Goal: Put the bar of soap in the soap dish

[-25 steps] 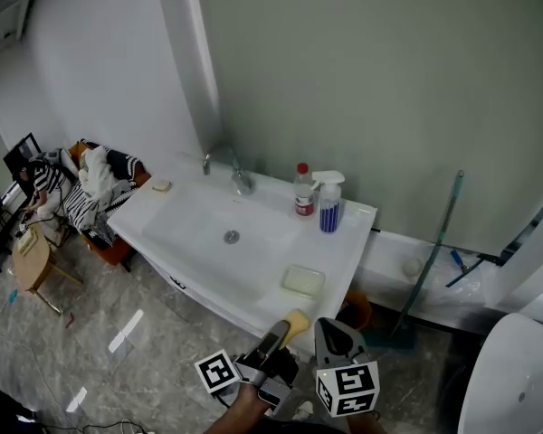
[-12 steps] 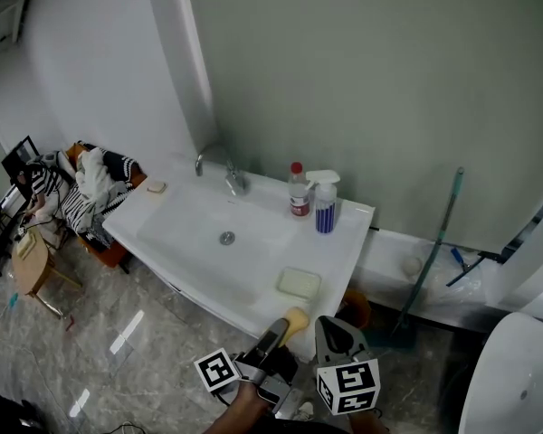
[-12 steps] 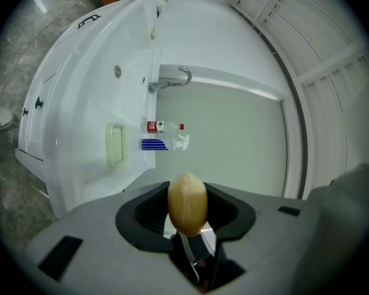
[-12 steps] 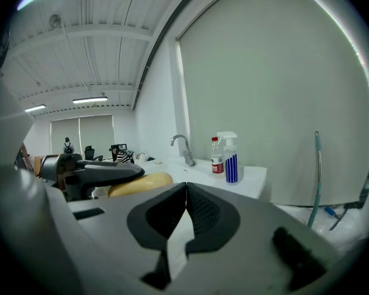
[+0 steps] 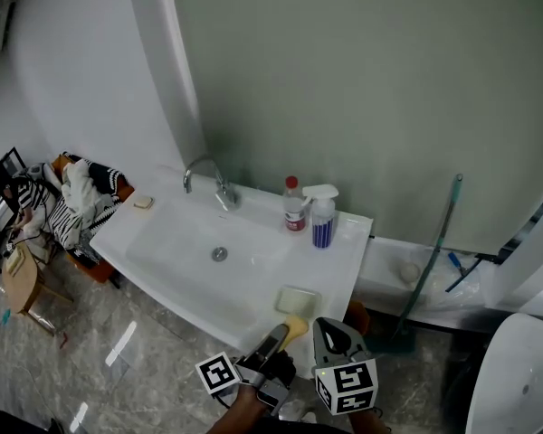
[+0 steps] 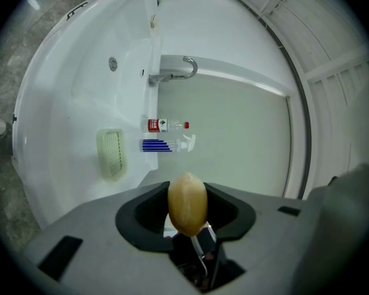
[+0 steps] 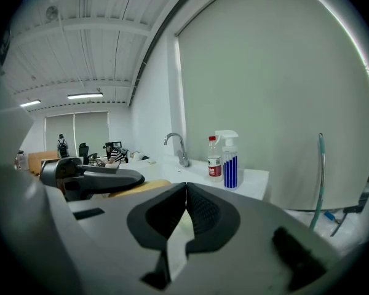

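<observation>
A yellow oval bar of soap (image 6: 187, 198) sits clamped between the jaws of my left gripper (image 6: 187, 212). In the head view the soap (image 5: 296, 326) hangs just off the near edge of the white sink counter (image 5: 344, 242), a little short of the pale green soap dish (image 5: 296, 300). The dish (image 6: 111, 153) lies empty on the counter's near right part. My right gripper (image 5: 333, 340) is beside the left one, to its right, jaws shut (image 7: 186, 192) with nothing in them. The left gripper (image 7: 92, 178) with its soap (image 7: 135, 188) shows at its left.
A faucet (image 5: 213, 183) stands behind the basin. A red-capped bottle (image 5: 292, 206) and a blue spray bottle (image 5: 322, 217) stand at the counter's back right. A small soap (image 5: 143, 202) lies at the far left corner. Left: a chair with clothes (image 5: 77, 197). Right: a green pole (image 5: 439, 242).
The sink counter has slid left and nearer in the head view. Both grippers have come up to its near edge, and the soap is now closer to the dish.
</observation>
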Available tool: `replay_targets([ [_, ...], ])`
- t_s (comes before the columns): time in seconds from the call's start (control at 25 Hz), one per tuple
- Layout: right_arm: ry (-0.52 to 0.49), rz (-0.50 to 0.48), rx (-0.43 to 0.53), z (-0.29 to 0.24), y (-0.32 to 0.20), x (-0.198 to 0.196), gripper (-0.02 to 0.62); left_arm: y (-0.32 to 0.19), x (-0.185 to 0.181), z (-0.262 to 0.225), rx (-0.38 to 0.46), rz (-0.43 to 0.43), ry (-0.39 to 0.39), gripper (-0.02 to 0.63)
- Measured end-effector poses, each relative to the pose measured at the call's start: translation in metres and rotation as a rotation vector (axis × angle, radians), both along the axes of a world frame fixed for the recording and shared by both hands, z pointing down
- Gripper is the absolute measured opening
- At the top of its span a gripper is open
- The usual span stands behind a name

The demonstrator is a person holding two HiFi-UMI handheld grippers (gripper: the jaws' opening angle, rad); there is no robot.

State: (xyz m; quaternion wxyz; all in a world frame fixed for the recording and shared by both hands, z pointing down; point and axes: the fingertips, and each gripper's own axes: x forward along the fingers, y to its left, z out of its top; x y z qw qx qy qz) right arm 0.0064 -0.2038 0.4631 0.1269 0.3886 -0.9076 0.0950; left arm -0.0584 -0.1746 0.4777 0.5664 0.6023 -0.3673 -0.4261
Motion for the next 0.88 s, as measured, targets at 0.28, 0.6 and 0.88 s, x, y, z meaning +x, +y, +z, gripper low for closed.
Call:
replay_targets([
  [0.28, 0.009, 0.057, -0.011, 0.005, -0.036, -0.016, 0.012, -0.034, -0.013, 0.012, -0.002, 0.112, -0.034, 0.155],
  [0.6, 0.024, 0.118, -0.032, 0.016, -0.066, -0.035, 0.011, -0.061, -0.020, 0.029, -0.028, 0.250, -0.055, 0.156],
  [0.88, 0.034, 0.195, -0.042, 0.022, -0.087, -0.036, 0.011, -0.081, -0.020, 0.043, -0.029, 0.390, -0.099, 0.156],
])
